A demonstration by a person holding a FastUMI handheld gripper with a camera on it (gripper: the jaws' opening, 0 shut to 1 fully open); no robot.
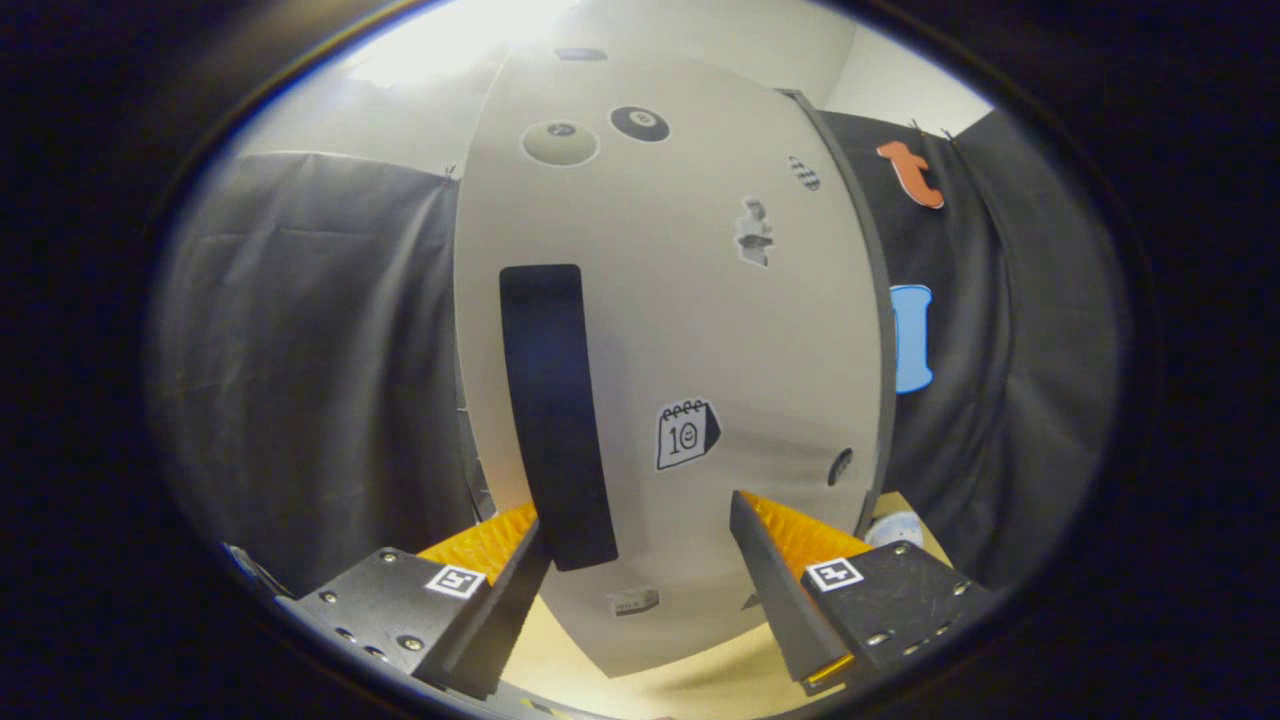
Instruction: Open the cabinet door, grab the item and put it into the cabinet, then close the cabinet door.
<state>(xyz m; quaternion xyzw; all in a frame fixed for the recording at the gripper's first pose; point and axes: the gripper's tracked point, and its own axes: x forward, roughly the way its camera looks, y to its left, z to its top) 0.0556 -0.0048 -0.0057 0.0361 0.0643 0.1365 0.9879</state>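
The white cabinet door (pixel 680 330) stands close in front of me, dotted with small stickers. Its tall black handle (pixel 552 410) runs vertically on the left part of the door. My gripper (pixel 638 515) is open, with both fingers right up at the door's lower part. The handle's lower end sits just beside the left fingertip (pixel 525 560), at the inner edge of the gap, and nothing is pinched. A small white rounded item (pixel 895 528) lies on the table beyond the right finger, partly hidden by it.
The pale wooden tabletop (pixel 660 690) shows under the door's lower edge. The booth's black cloth wall (pixel 310 380) hangs on both sides of the cabinet. The cabinet's dark side edge (pixel 878 300) runs down the door's right.
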